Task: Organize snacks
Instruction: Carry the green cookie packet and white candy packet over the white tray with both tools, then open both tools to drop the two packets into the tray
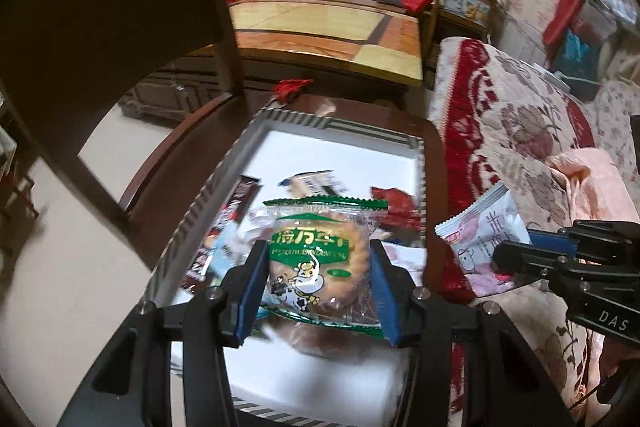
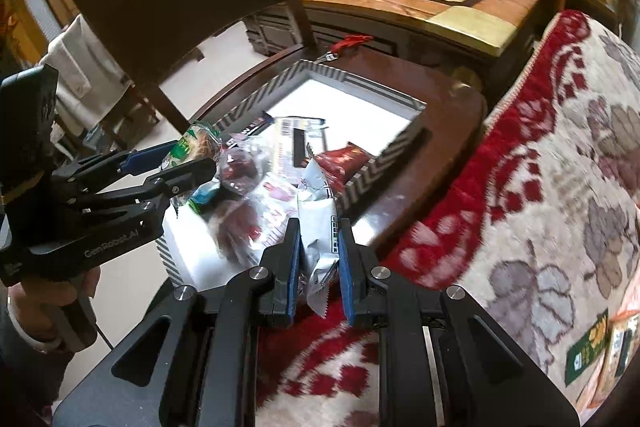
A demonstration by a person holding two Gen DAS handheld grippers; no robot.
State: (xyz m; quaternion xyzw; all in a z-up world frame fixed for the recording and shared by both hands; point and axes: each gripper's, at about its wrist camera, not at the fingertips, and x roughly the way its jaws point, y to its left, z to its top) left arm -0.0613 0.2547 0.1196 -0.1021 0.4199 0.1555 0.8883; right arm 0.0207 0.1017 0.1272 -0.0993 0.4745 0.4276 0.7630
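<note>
While the left gripper [image 1: 318, 279] clamps a green-edged biscuit pack [image 1: 320, 259] by its two side edges, the pack hangs above the striped box [image 1: 320, 121] on the dark table [image 1: 434, 147], face toward the camera and long axis running from the pads toward the box's far wall. The right gripper [image 2: 320, 267] is closed on a white pouch [image 2: 320, 223], held off the box's right side over the red-patterned blanket [image 2: 540, 167]; its long axis runs along the fingers, far end pointing at the box. More snacks [image 2: 256, 187] lie inside the box.
</note>
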